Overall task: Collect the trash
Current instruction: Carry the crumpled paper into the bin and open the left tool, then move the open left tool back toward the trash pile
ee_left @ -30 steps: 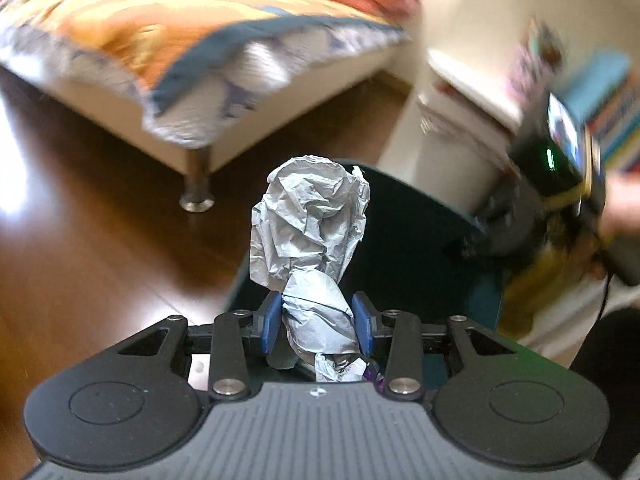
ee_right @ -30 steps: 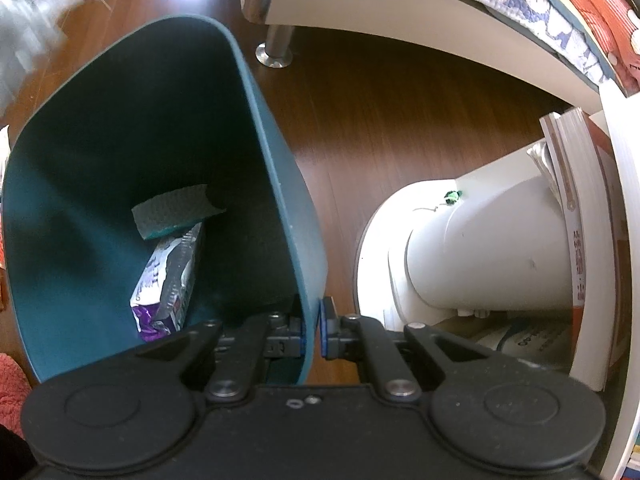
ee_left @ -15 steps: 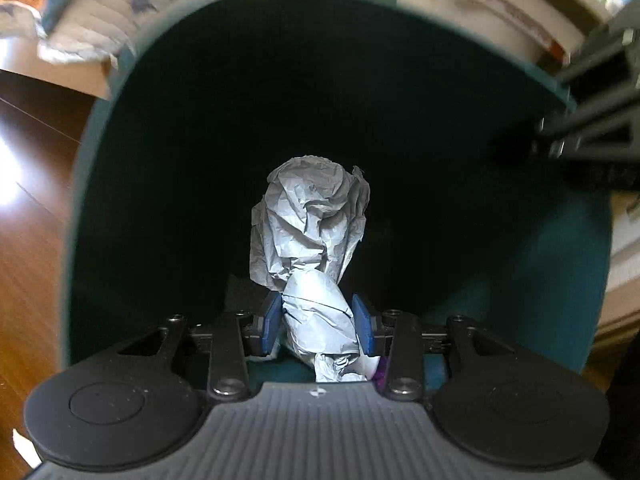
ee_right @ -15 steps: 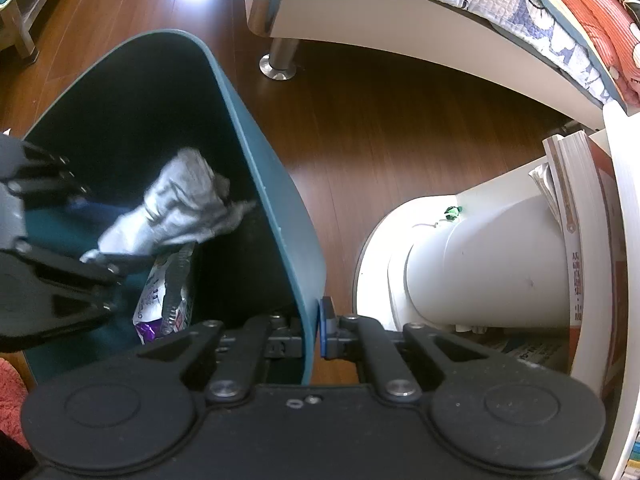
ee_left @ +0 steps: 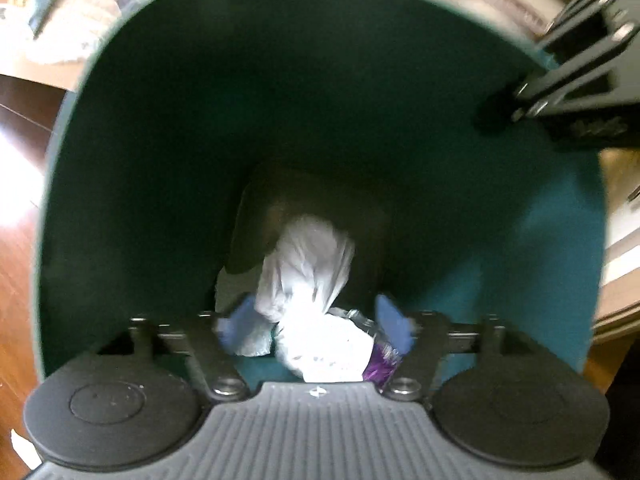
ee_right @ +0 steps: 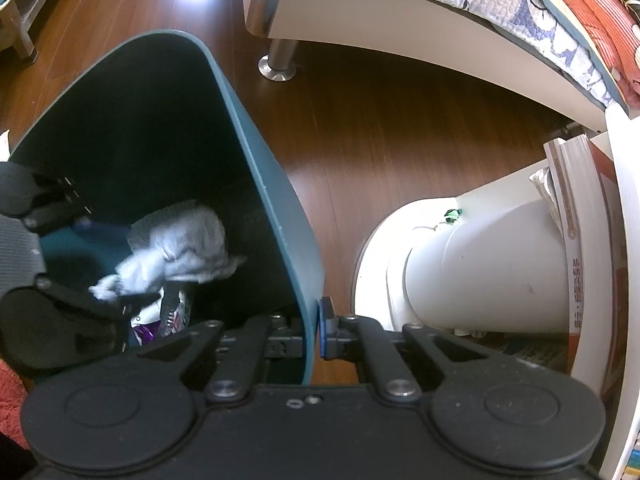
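I look down into a dark teal trash bin (ee_left: 160, 120). My left gripper (ee_left: 316, 320) is inside it, its jaws opening, the blue pads spread wide and clear of a crumpled white paper ball (ee_left: 308, 256) that is blurred between and beyond them. A purple wrapper (ee_left: 380, 364) lies at the bottom. In the right wrist view the paper ball (ee_right: 180, 244) hangs just off the left gripper (ee_right: 108, 260) inside the bin (ee_right: 256, 152). My right gripper (ee_right: 312, 328) is shut on the bin's thin rim, one finger inside and one outside.
A bed with a quilt stands on a metal leg (ee_right: 276, 64) over the wooden floor (ee_right: 400, 140). To the right of the bin are a white cylindrical appliance (ee_right: 480, 264) and upright books (ee_right: 580, 240) on a white shelf.
The left gripper carried the paper ball down into the bin, then spread its jaws, and the ball has slipped out of the pads. The right gripper kept its hold on the rim.
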